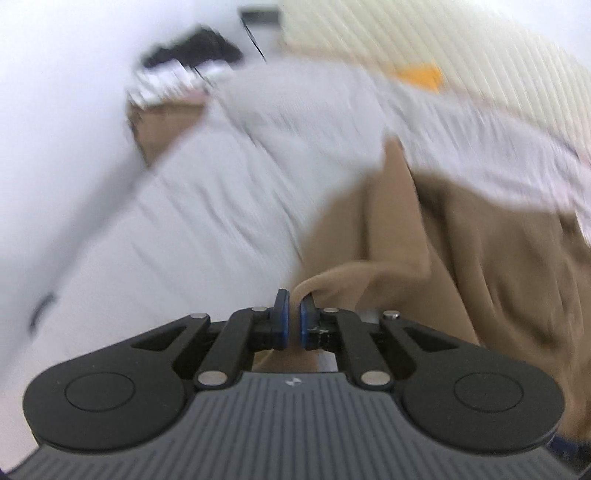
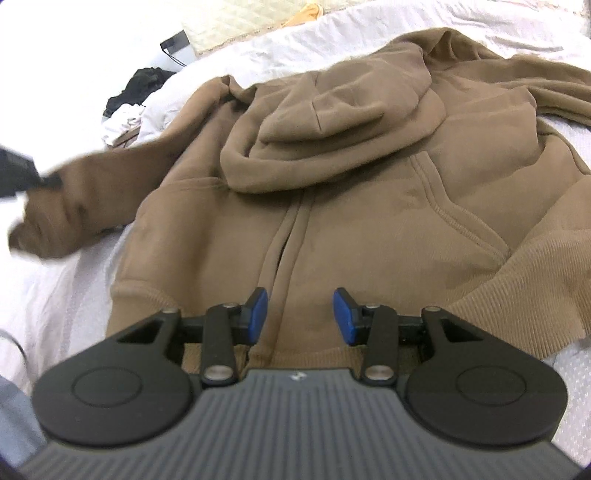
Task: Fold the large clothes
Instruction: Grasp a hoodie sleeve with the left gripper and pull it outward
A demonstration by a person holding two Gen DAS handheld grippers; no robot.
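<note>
A brown zip hoodie [image 2: 369, 192] lies front up on a white bed sheet [image 2: 66, 288], its hood folded down over the chest. My right gripper [image 2: 300, 314] hovers open over the hem by the zip, nothing between its blue pads. My left gripper [image 1: 293, 314] is shut on a fold of the hoodie's left sleeve [image 1: 332, 284], which rises off the sheet. In the right wrist view that sleeve [image 2: 74, 199] is blurred at the left edge, with the left gripper [image 2: 51, 180] pinching it. The hoodie's right sleeve [image 2: 546, 92] stretches to the far right.
Dark and white clothes [image 2: 136, 92] are heaped at the bed's far left. A cream quilted pillow [image 2: 236, 18] and an orange item [image 2: 303, 14] lie at the head. A black box with a cord [image 2: 173, 42] stands against the wall.
</note>
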